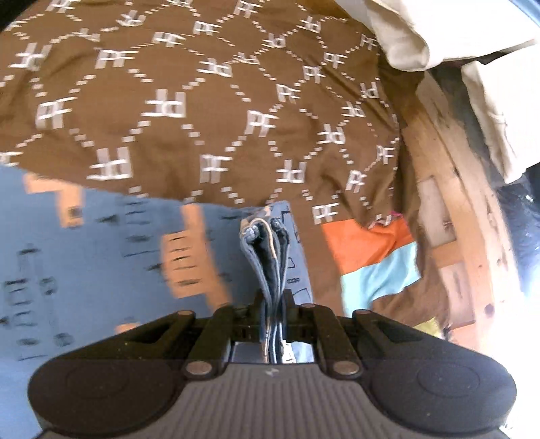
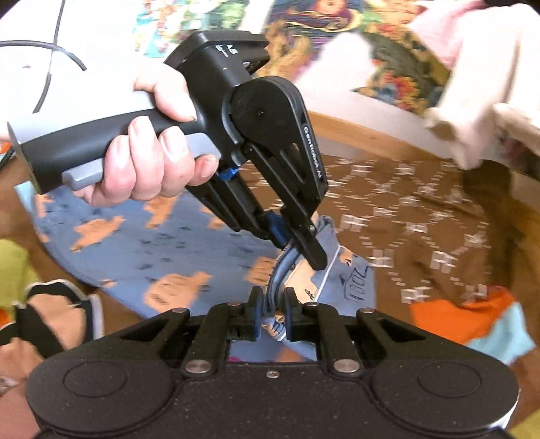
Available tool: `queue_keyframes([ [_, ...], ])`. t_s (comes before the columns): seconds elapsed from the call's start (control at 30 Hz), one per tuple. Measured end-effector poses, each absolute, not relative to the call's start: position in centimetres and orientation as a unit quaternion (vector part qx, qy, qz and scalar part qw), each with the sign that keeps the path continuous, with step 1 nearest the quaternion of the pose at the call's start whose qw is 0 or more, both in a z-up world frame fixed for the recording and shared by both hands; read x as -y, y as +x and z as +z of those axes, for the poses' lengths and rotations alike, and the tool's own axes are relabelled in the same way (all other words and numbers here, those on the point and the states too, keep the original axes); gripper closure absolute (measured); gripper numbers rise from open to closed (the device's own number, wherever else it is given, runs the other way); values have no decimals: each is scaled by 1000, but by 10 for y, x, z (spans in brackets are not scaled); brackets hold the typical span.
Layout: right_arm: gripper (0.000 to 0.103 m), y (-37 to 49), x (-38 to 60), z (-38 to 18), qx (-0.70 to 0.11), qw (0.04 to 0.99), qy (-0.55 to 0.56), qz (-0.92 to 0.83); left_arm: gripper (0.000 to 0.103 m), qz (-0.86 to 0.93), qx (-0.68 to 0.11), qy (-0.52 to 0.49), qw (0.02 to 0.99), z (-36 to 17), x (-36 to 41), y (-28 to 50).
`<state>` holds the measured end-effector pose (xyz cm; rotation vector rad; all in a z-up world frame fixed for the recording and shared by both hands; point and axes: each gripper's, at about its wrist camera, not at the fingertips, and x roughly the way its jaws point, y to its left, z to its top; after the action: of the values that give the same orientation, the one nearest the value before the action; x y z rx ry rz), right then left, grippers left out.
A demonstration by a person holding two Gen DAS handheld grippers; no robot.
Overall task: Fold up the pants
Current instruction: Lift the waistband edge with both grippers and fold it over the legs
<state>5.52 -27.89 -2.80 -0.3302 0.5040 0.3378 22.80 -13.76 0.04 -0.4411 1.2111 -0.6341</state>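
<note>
A brown bedspread (image 1: 189, 111) with a woven lattice of white dashes and block letters covers the bed, creased and soft, with a wooden bed frame (image 1: 449, 209) running along its right edge and pale cream cloth (image 1: 405, 30) heaped at the far right corner. On the spread lie the pants (image 1: 101, 256), light blue cotton printed with orange blocky shapes and small black marks, spread flat toward the left edge. The left gripper (image 1: 273, 304) has its jaws clamped on a bunched stack of the pants' folded layers, whose stitched edges stand up in a narrow ridge between the black fingers. In the right wrist view a hand (image 2: 152, 162) grasps that tool's grey and black handle. The right gripper (image 2: 272, 304) pinches the same gathered edge just beside it, jaws closed on the cloth. An orange and turquoise patch (image 1: 374, 256) lies at the right.
</note>
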Motion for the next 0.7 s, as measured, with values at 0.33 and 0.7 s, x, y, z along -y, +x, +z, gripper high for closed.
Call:
queue_keyframes([
  [0.33, 90, 69, 242, -46, -278, 917, -159, 236, 94, -252, -575, -183, 756, -30, 93, 226],
  [0.7, 90, 68, 246, -56, -289, 915, -141, 244, 94, -265, -563, -167, 765, -30, 93, 219],
])
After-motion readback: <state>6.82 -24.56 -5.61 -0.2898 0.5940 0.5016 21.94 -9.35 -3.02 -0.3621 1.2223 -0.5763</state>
